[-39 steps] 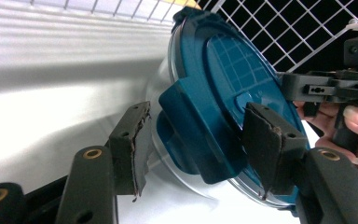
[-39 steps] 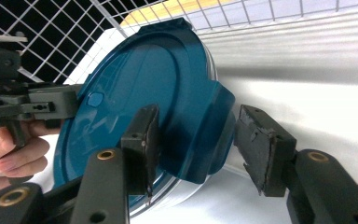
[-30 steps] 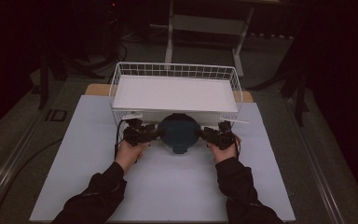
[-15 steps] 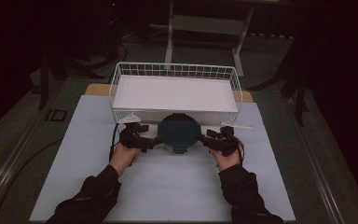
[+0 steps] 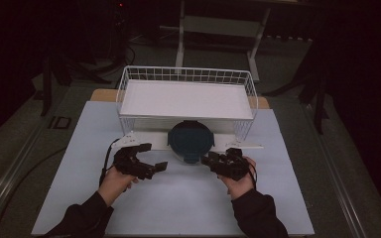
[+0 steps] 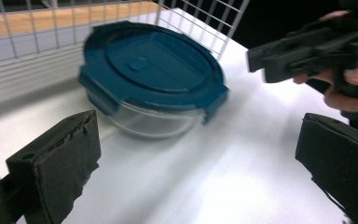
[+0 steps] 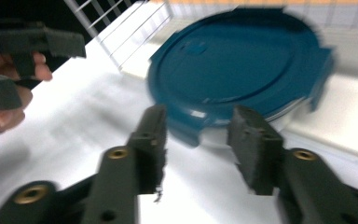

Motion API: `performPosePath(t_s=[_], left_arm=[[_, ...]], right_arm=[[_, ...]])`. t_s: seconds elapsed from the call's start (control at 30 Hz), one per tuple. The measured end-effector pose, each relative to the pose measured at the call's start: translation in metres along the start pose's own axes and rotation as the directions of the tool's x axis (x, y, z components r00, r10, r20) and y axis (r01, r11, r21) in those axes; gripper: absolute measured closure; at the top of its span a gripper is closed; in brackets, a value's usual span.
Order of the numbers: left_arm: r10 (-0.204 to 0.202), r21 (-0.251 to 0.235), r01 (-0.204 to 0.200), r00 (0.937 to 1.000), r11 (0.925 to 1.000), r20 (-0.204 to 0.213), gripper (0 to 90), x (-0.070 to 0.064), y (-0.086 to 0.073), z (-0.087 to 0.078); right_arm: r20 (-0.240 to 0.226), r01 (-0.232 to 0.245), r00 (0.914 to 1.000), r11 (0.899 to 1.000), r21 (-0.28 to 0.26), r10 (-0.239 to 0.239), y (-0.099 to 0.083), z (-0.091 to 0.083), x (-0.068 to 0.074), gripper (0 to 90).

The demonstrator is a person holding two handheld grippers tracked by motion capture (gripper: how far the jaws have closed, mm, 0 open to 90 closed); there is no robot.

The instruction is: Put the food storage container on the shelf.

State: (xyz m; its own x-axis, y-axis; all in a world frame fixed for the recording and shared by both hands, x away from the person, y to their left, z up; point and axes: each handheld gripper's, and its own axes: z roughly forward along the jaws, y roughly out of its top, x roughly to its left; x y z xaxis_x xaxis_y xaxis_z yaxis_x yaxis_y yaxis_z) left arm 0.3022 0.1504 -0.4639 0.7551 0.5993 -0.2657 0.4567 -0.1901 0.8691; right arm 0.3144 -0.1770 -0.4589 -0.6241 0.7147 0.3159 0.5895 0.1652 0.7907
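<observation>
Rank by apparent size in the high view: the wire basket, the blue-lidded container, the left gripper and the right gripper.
1. wire basket
2. blue-lidded container
3. left gripper and right gripper: they look about alike, so no ranking between them.

Left gripper (image 5: 155, 159) jaws wide apart; right gripper (image 5: 207, 159) jaws parted.

Round clear container (image 5: 190, 150) sitting flat, its dark teal lid (image 5: 190, 138) on top with latch tabs around the rim, parked at twelve o'clock on the mat, just before the rack.

Parted fingers (image 7: 151, 140) before teal-lidded container (image 7: 235, 65)
</observation>
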Motion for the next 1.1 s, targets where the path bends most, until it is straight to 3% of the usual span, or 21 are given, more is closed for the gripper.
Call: performPosePath(t_s=[0.07, 0.13, 0.23, 0.47, 0.63, 1.1], left_arm=[[0.009, 0.011, -0.009, 1.0000, 0.9999, 0.001, 0.2, -0.004, -0.001, -0.004], [0.009, 0.004, -0.009, 0.9999, 0.9999, 0.005, 0.2, -0.008, -0.005, -0.009], [0.009, 0.006, -0.009, 1.0000, 0.9999, -0.003, 0.2, -0.013, -0.012, -0.016], [0.024, 0.005, -0.024, 0.9991, 0.9997, -0.036, 0.2, -0.023, -0.033, -0.030], [0.047, 0.013, -0.046, 0.9977, 0.9988, -0.049, 0.2, -0.028, -0.043, -0.034], [0.052, -0.023, -0.054, 0.9953, 0.9983, -0.082, 0.2, -0.024, -0.049, -0.039]], right_arm=[[-0.003, 0.001, 1.0000, 1.000, 0.005, -0.001, -0.001, 0.001, 0.002, 63.8], [-0.017, 0.028, 0.9995, 0.999, 0.045, -0.028, -0.007, 0.007, 0.010, 84.5], [-0.030, 0.032, 0.9991, 0.998, 0.062, -0.030, -0.011, 0.012, 0.012, 89.8], [-0.042, 0.049, 0.9981, 0.992, 0.116, -0.044, -0.021, 0.029, 0.016, 90.0], [-0.017, 0.062, 0.9980, 0.990, 0.129, -0.061, -0.022, 0.038, 0.014, 90.0], [0.024, 0.032, 0.9991, 0.993, 0.114, -0.035, -0.014, 0.061, 0.003, 90.0]])
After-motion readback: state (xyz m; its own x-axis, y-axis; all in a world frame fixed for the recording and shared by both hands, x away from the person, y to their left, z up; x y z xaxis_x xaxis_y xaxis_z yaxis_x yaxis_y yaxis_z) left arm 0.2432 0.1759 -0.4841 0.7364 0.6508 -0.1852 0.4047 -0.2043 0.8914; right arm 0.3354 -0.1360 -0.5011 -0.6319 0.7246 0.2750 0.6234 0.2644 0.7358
